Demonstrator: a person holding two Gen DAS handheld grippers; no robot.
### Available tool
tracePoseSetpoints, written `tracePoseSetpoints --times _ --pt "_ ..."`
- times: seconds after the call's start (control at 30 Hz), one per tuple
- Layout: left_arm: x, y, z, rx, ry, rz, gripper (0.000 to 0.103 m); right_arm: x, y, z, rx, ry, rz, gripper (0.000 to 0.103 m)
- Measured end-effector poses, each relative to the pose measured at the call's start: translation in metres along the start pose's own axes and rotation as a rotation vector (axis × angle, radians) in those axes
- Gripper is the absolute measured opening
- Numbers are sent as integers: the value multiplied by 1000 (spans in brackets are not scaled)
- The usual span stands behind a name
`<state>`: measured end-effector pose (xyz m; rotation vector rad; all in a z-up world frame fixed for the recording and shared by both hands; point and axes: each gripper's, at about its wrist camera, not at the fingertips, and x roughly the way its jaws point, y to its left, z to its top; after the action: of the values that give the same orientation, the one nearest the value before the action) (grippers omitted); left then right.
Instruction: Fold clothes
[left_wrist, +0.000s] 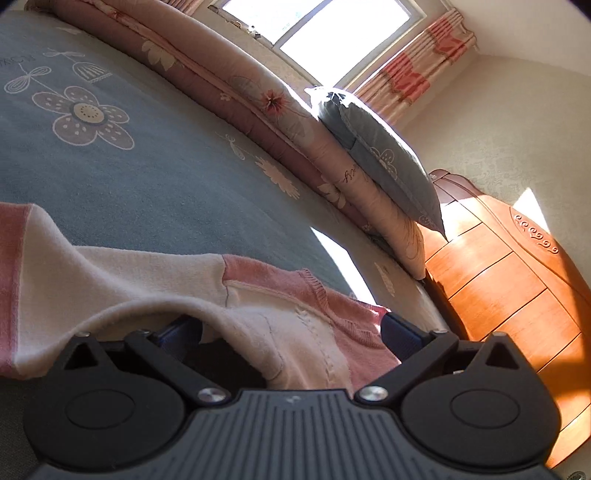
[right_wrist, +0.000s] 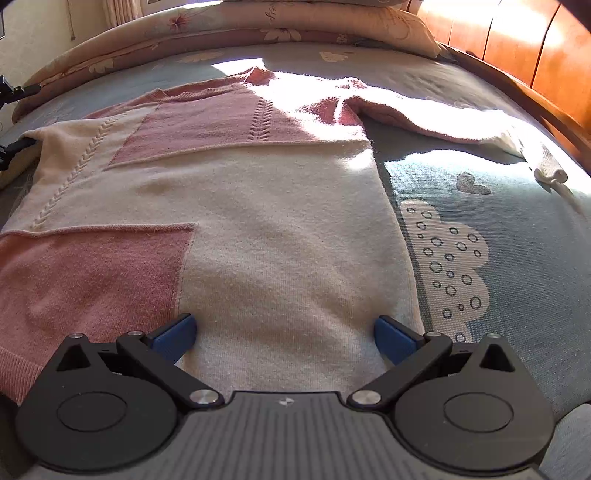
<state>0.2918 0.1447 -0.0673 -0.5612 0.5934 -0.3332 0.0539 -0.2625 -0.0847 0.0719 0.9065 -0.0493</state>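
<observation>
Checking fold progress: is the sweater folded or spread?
Mostly spread: the sweater lies flat on the bed, one sleeve stretched sideways.

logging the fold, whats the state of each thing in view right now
sweater: spread flat on the bed, one sleeve stretched out sideways, one edge draped over the left gripper
left gripper: open, fabric between its fingers
right gripper: open, fingers resting on the hem
curtain: drawn aside
pillow: propped on the rolled quilt

My sweater (right_wrist: 258, 206) is cream with dusty-pink blocks and a knitted braid line. The bed sheet (right_wrist: 498, 229) is grey-blue with a white bubble-dotted cloud and grey heart; my fingertips (right_wrist: 177, 332) are blue on black.
</observation>
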Motion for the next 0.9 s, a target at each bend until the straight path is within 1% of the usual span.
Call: tracePoseSetpoints --times 0.07,0.1,0.13,0.23,0.27,0.33,0.37,0.4,0.43,0.47,0.53,0.57,0.7,0.77,0.87,0.9 --pt "-5 -14 0 93 10 84 102 0 0 -1 0 -5 -2 103" --pt "-10 -23 0 133 7 106 102 0 0 -1 0 -7 -2 103" --pt "-17 -29 0 153 1 98 102 0 1 -1 0 -9 -3 103" --pt "-39 -45 -4 172 -12 7 102 -1 1 -2 1 -14 -4 103" --pt "-41 -51 -6 164 6 -55 102 -1 1 -2 2 -16 -5 103" --pt "-35 -60 -14 140 84 -169 102 -1 1 -2 5 -21 -9 103" --pt "-28 -64 -22 123 159 -223 102 -1 2 -2 7 -23 -11 103" --pt "-18 -67 -32 108 246 -258 102 -1 2 -3 10 -24 -14 103" --pt "-8 -70 -42 100 317 -275 102 -1 2 -3 11 -25 -15 103" --pt "0 -72 -50 99 373 -274 102 -1 2 -3 11 -25 -15 103" --pt "13 -72 -66 110 457 -208 102 -1 2 -3 12 -28 -15 103" --pt "14 -68 -69 102 472 -185 102 -1 2 -4 12 -32 -15 103" --pt "6 -43 -75 16 454 -140 102 -2 1 -4 10 -35 -8 103" --pt "-7 -32 -75 -24 416 -115 102 -2 -1 -4 6 -34 2 103" --pt "-26 -21 -82 -100 373 -109 102 -4 -3 -8 -11 -49 23 103" --pt "-32 -21 -83 -108 367 -96 102 -4 -4 -9 -17 -54 30 103"
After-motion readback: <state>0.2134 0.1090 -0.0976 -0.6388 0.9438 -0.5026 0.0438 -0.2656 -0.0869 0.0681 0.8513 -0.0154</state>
